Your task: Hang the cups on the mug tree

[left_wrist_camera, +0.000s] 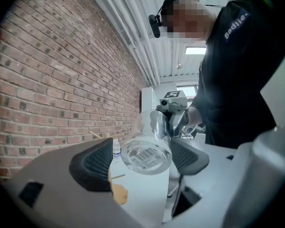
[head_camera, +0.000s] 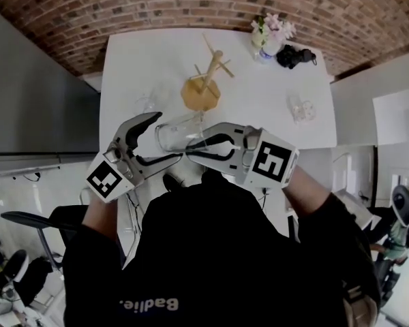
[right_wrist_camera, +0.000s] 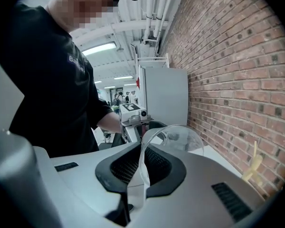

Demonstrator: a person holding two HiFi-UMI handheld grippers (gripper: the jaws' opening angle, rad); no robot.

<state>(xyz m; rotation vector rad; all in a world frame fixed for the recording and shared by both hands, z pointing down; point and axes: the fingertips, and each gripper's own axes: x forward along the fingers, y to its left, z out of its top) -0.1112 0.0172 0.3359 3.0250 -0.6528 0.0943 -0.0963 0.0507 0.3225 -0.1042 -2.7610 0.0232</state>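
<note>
Left tongs [left_wrist_camera: 138,161]: released. The jaws stand wide on either side of the cup [head_camera: 179,133] at its base, and the pads are not pressing.
Right tongs [right_wrist_camera: 141,169]: clenched on the cup's wall at the rim, with the glass running between the jaws.
Cup: clear glass, lying on its side in the air over the table's [head_camera: 129,67] near edge, carried by the right tongs alone.
Tree [head_camera: 204,84]: wooden, upright mid-table, pegs bare, well apart from the cup.
Other cups: one [head_camera: 147,103] left of the tree, one [head_camera: 301,107] by the right edge.
Hazards, as judged:
- The pinch is thin and on smooth glass, with the weight hanging to one side, so the cup may swivel or slip. If it falls here it could miss the table.
- The left jaws, if drawn back carelessly, may clip the base and jar that grip.
- At the tree, a hard push on a peg may tip it.
</note>
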